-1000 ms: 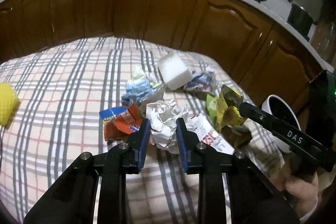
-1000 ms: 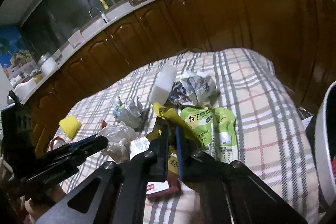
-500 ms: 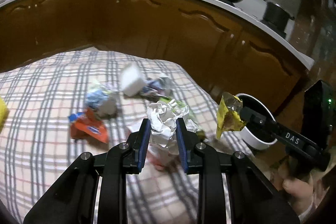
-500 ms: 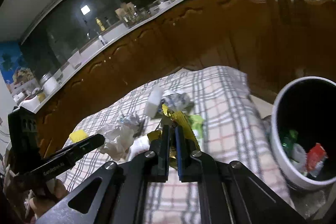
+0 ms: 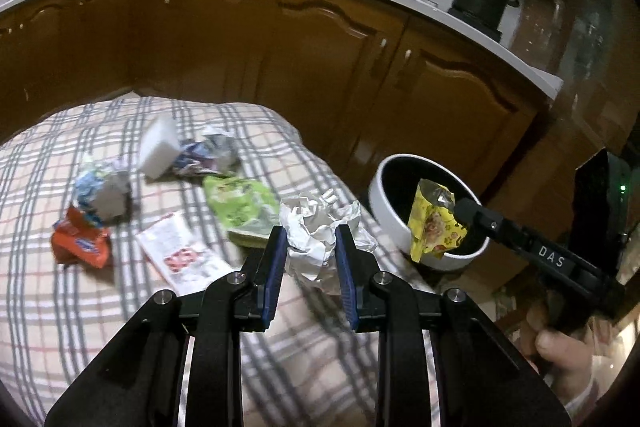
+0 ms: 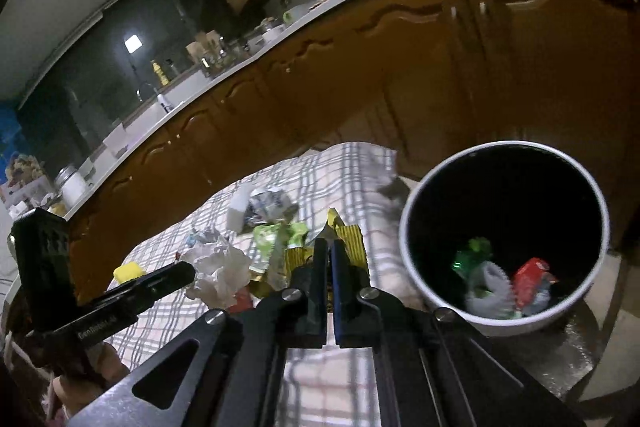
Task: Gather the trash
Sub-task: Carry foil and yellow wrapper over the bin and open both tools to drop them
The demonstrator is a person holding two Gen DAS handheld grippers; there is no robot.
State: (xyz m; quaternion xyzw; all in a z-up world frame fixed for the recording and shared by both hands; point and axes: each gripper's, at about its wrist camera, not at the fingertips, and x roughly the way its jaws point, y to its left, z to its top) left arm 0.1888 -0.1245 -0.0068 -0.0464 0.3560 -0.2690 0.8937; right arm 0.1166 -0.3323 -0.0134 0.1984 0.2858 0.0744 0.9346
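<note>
Inside the round white bin with a black interior point(image 6: 505, 323), green, white and red scraps are seen. Beside it, a yellow foil wrapper point(image 5: 434, 225) is clamped by the right gripper point(image 6: 329, 247), crumpled white paper point(image 5: 314, 233) by the left gripper point(image 5: 311, 241).

Each camera looks forward and downward along its own fingers, close above the plaid-covered table point(image 5: 60, 307). Both views share the white bin point(image 6: 412, 259), at two o'clock, and the brown cabinets point(image 5: 240, 47) at twelve.
</note>
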